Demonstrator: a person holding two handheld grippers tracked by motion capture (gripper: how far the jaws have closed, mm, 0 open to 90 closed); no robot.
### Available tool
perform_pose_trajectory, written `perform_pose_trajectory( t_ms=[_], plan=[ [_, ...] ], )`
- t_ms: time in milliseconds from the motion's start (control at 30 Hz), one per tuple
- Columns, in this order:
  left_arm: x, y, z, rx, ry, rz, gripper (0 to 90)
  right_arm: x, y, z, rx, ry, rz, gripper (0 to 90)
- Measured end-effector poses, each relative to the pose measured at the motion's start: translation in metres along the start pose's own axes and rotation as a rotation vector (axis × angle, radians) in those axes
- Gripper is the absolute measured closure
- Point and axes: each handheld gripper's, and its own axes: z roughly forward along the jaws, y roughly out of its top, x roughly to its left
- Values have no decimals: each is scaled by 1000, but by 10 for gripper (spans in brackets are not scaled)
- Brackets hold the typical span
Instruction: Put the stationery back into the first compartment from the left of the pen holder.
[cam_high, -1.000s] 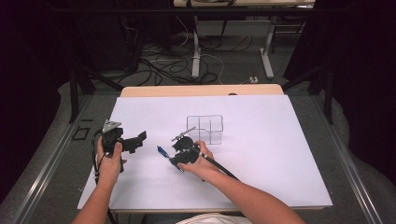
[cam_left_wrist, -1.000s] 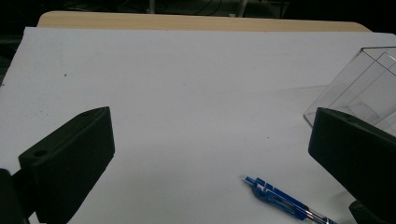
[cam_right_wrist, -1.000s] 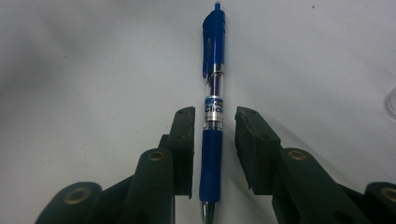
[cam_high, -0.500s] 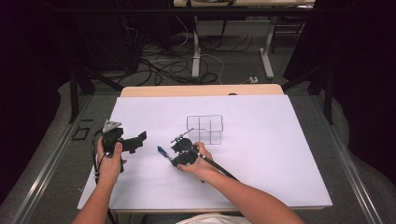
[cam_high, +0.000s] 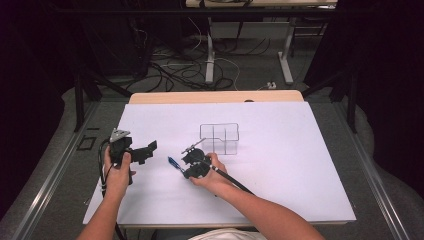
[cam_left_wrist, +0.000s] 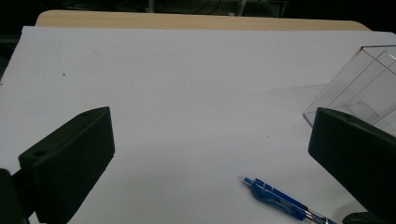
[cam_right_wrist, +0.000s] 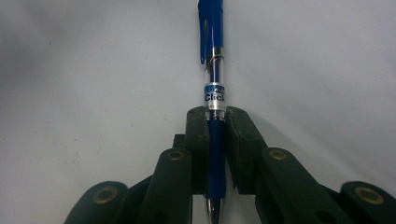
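One blue pen (cam_right_wrist: 214, 84) is clamped between the right gripper (cam_high: 186, 165) jaws, just closed on it, long axis along them. The clear organizer (cam_high: 220, 138) is seen just beyond the pen; the left gripper (cam_high: 145, 149) jaws are spread, empty.

Blue click pen (cam_right_wrist: 215, 93), clamped lengthwise

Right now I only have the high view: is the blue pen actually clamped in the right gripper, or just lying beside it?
Observer: Clamped. The right gripper has just been closing its fingers, and they press both sides of the blue pen.
Operator: Which end sticks out ahead?
Observer: The clip end; the metal tip points back toward the camera.
Operator: And the left gripper?
Observer: The left gripper has its fingers wide apart, holding nothing; the clear box sits ahead.
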Motion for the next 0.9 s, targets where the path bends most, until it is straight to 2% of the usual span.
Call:
perform_pose_trajectory(
  t_ms=[33, 200, 300, 467, 733, 900],
  plan=[
    [0, 0, 0, 0, 0, 0, 2, 1, 0, 0, 4, 2, 2, 802],
    [0, 0, 0, -2, 1, -1, 2, 1, 1, -1, -41, 23, -89, 802],
    [0, 0, 0, -4, 0, -2, 2, 3, 0, -4, -60, 17, -117, 803],
    [1, 0, -1, -14, 0, 2, 3, 2, 0, -9, -70, 12, -207, 802],
    [0, 0, 0, -22, -2, 18, 8, 1, -4, -24, -99, -44, -385, 803],
    [0, 0, -1, -42, -2, 18, 43, -3, -8, -37, -97, -67, -455, 802]
  ],
)
